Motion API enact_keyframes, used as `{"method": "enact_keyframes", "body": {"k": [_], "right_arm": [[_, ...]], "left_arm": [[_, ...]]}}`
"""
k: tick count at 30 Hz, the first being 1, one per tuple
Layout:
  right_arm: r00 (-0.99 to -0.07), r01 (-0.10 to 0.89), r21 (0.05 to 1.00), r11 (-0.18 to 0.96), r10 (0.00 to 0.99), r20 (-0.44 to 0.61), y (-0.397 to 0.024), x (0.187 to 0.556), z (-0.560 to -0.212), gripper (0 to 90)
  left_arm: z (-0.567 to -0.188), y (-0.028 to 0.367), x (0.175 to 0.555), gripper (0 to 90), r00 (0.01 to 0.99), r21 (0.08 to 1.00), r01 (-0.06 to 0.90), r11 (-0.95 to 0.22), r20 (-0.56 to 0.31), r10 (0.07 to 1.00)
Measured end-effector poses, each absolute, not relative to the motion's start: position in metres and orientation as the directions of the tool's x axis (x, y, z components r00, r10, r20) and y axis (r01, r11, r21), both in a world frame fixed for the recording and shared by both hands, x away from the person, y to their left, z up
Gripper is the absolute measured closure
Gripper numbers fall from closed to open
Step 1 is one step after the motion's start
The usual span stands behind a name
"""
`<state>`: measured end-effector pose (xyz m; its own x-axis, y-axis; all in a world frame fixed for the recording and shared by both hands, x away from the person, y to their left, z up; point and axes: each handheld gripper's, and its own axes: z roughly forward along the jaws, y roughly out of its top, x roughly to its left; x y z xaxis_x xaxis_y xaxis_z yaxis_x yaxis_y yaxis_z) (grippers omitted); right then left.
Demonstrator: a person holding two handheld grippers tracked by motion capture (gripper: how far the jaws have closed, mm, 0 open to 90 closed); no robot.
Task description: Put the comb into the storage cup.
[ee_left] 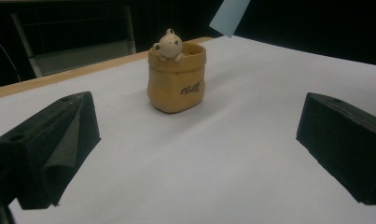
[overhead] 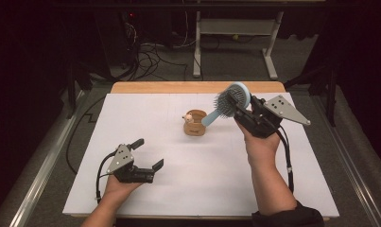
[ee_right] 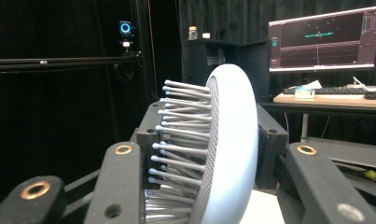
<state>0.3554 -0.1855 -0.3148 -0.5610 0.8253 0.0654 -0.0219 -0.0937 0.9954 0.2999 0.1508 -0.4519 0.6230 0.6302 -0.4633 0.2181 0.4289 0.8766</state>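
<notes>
In the high view we see a white worktop (overhead: 202,175) with a small tan pouch-shaped pot (overhead: 195,124) just above the centre of the frame; a small bear figure (overhead: 189,117) peeks over its rim. At the lower left of the frame the left gripper (overhead: 148,154) rests low over the worktop in the person's left hand (overhead: 119,184), its jaws spread wide with nothing between them. In the left gripper view we find the same pot (ee_left: 177,79) standing upright at upper centre, well beyond the two parted black jaws, with the bear (ee_left: 169,45) at its rim.

At the upper right of the high view the right gripper (overhead: 242,111) is raised above the worktop in the right hand (overhead: 260,144) and is closed on the head of a pale blue hairbrush (overhead: 231,101). The brush handle slants down to the left, and its tip reaches the pot's rim. In the right gripper view we see the brush head (ee_right: 213,149) clamped between the jaws, bristles pointing to the left of the frame; a lit monitor (ee_right: 324,39) stands at the upper right.
</notes>
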Motion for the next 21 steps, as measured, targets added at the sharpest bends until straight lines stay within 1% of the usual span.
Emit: {"method": "enact_keyframes", "body": {"k": [12,21], "right_arm": [[-0.548,-0.021,0.996,-0.087,0.835,0.061,-0.173,0.376,-0.314,57.3],[-0.548,-0.015,0.996,-0.093,0.833,0.070,-0.165,0.385,-0.309,57.3]], "left_arm": [[-0.452,0.152,0.300,0.5,0.625,0.878,0.214,0.429,-0.460,0.630],[-0.451,0.153,0.302,0.5,0.623,0.870,0.214,0.445,-0.472,0.624]]}}
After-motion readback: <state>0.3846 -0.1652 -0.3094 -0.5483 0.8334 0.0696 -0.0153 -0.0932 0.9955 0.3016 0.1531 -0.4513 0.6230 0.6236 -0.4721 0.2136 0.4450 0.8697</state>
